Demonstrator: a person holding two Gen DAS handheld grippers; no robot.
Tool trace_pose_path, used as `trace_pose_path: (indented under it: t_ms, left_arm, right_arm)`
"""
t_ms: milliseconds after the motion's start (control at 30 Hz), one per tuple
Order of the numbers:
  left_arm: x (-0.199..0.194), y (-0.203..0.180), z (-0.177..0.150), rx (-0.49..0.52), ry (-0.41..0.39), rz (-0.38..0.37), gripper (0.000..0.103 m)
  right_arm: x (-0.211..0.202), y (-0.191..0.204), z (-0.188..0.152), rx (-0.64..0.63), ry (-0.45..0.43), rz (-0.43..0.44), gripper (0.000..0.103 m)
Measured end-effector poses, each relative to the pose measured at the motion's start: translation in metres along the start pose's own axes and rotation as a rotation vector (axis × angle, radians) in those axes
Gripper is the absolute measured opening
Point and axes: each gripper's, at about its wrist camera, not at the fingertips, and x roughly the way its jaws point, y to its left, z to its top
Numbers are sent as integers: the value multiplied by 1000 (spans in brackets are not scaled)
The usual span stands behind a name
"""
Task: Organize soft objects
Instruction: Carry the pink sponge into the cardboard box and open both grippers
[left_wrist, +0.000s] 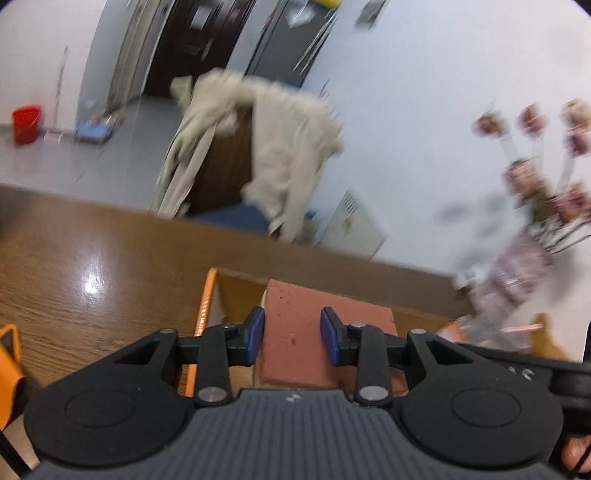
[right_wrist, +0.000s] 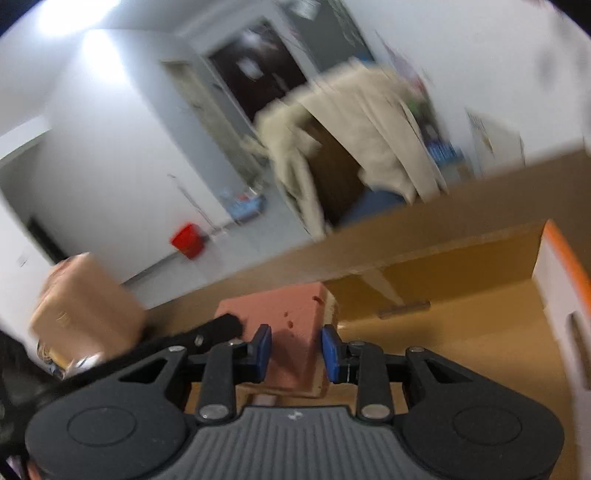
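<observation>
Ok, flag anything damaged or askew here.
The pink foam block, held over the open cardboard box, has small dark pits in its top face, also seen by the right wrist camera. Nothing else stands out; the background is blurred.

White walls (left_wrist: 424, 92) and a grey floor (left_wrist: 122, 158) were seen beyond a glossy wood-grain table (left_wrist: 92, 251), on which a patch of glare was noted. A dark door (left_wrist: 192, 40) was set in the far wall. A cream coat (left_wrist: 288, 147) was draped over a brown chair with a blue seat (left_wrist: 236, 218). A red bucket (left_wrist: 26, 123) was recorded on the floor by the wall. Blurred pink flowers in a clear vase (left_wrist: 524, 266) were observed at the table's edge. Bright overhead light (right_wrist: 70, 14) was noted in the right wrist view.
</observation>
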Motion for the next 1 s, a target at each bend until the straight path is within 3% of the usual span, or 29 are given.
trace_pose_path:
  t_ms: [67, 100, 167, 333, 433, 567, 667, 733, 800, 833, 1000]
  left_arm:
    - [25, 3, 3, 59, 52, 38, 34]
    - [32, 4, 5, 73, 64, 55, 34]
    - [28, 12, 2, 77, 40, 38, 34]
    - [-7, 10, 4, 94, -23, 71, 39]
    - [-47, -1, 2, 121, -75, 60, 43]
    - [-121, -26, -19, 200, -194, 38, 54]
    - [-176, -44, -48, 262, -247, -9, 73]
    - [-213, -56, -75, 319, -284, -15, 74]
    - [-244, -64, -102, 363, -335, -12, 86]
    - [-257, -66, -114, 367, -355, -9, 87]
    - [-315, -66, -182, 421, -439, -10, 102]
  right_arm:
    - [39, -17, 5, 43, 31, -43, 27]
    - [54, -22, 3, 43, 50, -75, 20]
    - [79, -28, -2, 40, 87, -126, 19]
    - [66, -19, -2, 8, 66, -121, 20]
    - [24, -10, 2, -23, 12, -114, 23]
    - [-54, 4, -2, -76, -84, -98, 36]
    - [-122, 19, -19, -140, -149, -103, 49]
    - [-169, 32, -41, -194, -211, -108, 55]
    - [-209, 42, -65, -247, -272, -116, 69]
    - [-225, 46, -78, -273, -302, -123, 71]
    - [-294, 58, -178, -412, -443, -206, 85]
